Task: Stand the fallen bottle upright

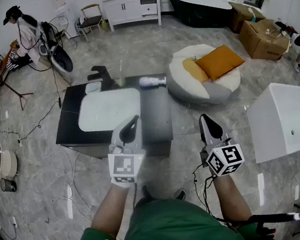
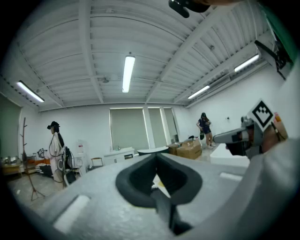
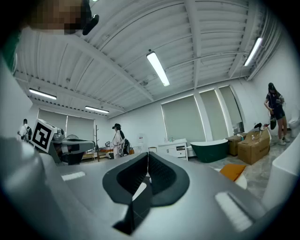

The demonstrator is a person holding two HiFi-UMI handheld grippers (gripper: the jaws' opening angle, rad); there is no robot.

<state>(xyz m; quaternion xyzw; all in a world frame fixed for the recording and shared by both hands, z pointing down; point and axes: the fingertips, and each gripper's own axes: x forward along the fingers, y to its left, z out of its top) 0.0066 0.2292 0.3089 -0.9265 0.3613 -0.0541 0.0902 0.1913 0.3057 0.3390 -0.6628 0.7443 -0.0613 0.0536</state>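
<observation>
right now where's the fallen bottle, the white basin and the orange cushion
fallen bottle (image 1: 151,81), head view, middle of its body
white basin (image 1: 109,110), head view, bare middle
orange cushion (image 1: 219,61), head view, centre of its top

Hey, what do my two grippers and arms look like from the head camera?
The left gripper and right gripper are pale grey with black, tapered jaw pads. Each carries a white cube with black square markers. A thin black cable trails by the right one. The person wears a green short-sleeved top.

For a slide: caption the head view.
Left gripper and right gripper, both shut, short of the white bottle lying on the black table.
</observation>
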